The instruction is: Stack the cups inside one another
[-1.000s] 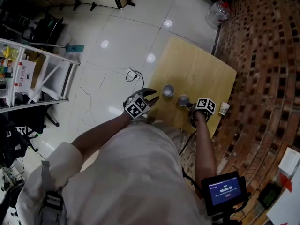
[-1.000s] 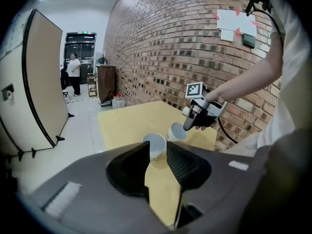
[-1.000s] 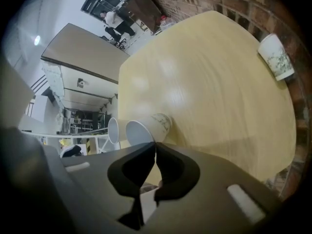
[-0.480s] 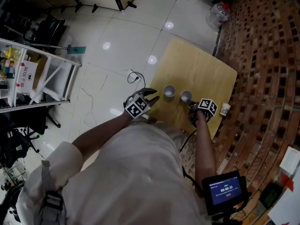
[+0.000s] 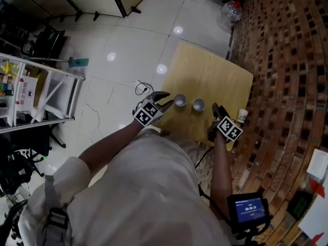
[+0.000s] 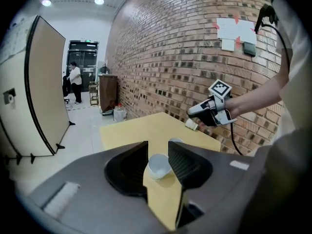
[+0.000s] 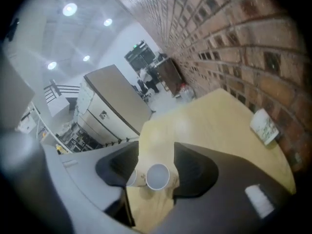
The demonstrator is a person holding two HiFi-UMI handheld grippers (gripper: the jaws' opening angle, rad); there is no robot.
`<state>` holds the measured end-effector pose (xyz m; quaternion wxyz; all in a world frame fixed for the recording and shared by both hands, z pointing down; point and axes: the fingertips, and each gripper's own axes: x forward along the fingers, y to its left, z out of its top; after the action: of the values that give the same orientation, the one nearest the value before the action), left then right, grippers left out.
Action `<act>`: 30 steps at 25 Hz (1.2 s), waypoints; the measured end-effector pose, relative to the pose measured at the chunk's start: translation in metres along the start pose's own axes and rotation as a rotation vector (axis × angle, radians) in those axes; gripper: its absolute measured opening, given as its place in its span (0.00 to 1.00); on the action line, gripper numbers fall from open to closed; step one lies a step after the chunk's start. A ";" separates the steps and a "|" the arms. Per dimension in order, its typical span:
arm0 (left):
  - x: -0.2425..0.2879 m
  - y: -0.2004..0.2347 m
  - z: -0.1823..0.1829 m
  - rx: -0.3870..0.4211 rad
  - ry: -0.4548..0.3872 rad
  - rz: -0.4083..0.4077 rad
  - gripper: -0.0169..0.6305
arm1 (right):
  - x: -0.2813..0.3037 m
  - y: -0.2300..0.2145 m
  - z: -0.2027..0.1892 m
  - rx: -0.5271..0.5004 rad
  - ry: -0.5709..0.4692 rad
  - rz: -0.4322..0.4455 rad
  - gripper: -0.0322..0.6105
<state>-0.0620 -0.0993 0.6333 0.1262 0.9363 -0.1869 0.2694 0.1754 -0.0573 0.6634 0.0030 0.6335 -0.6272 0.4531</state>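
Observation:
Two white paper cups stand upright side by side near the front edge of the yellow table (image 5: pixel 215 78): the left cup (image 5: pixel 180 100) and the right cup (image 5: pixel 199 104). My left gripper (image 5: pixel 166 100) hovers just left of the left cup (image 6: pixel 159 165), which shows in line between its jaws without touching them; these jaws have just been opening. My right gripper (image 5: pixel 216 109) is right of the right cup (image 7: pixel 157 176), apart from it, and its jaws have just been opening wide with nothing held. Seen from it, the left cup (image 7: pixel 132 177) peeks out behind.
A third printed cup (image 5: pixel 242 116) lies on its side at the table's right edge by the brick wall (image 5: pixel 287 60). A white shelf rack (image 5: pixel 36 94) stands on the tiled floor at the left. A water jug (image 5: pixel 228 13) sits beyond the table.
My right gripper has let go of the right cup, which now stands on the table, and has drawn back to the right with open jaws. The left gripper has shifted slightly.

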 end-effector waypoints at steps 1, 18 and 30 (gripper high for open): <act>0.000 0.003 0.008 -0.001 -0.015 0.002 0.26 | -0.011 0.006 0.013 -0.049 -0.055 0.002 0.40; 0.030 0.008 0.067 -0.004 -0.077 -0.069 0.26 | -0.152 -0.002 0.065 -0.569 -0.470 -0.356 0.29; 0.033 0.008 0.073 -0.009 -0.087 -0.072 0.25 | -0.148 -0.006 0.053 -0.574 -0.449 -0.354 0.29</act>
<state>-0.0058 -0.1404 0.5924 0.1315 0.9527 -0.1598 0.2227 0.2390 0.0306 0.5502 0.1207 0.7884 -0.5945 0.1023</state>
